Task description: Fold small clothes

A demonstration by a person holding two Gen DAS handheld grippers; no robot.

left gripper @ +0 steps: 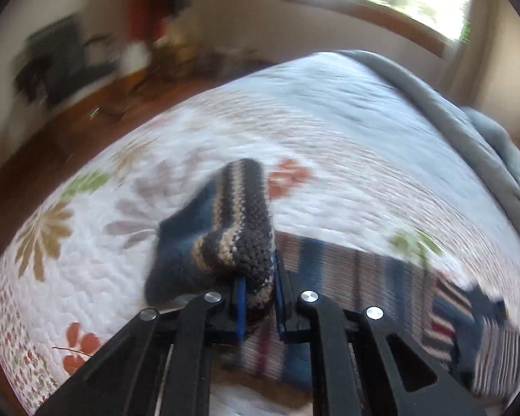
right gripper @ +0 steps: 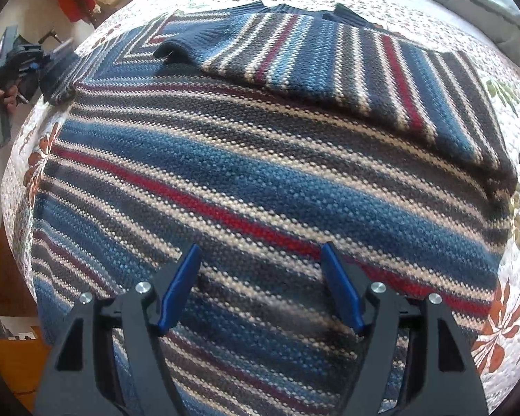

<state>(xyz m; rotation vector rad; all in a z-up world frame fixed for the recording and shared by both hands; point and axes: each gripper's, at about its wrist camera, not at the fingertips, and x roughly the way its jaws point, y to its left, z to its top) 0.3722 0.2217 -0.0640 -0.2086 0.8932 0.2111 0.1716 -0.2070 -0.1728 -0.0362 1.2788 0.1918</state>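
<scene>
The striped sweater lies flat on the bed's quilt, 1 sleeve already folded across its upper part. The left claw is pinched tight on the other sleeve's cuff, lifted clear of the quilt. The right claw hovers over the body, jaws wide apart, holding nothing. The risk: the pinch catches only the cuff's edge, so thick knit may slip out mid-swing, or the pull drags the unpinned body askew.

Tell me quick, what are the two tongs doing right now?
Left tongs: shut on the sleeve cuff of the striped sweater, lifting it.
Right tongs: open, holding nothing, above the sweater.
</scene>
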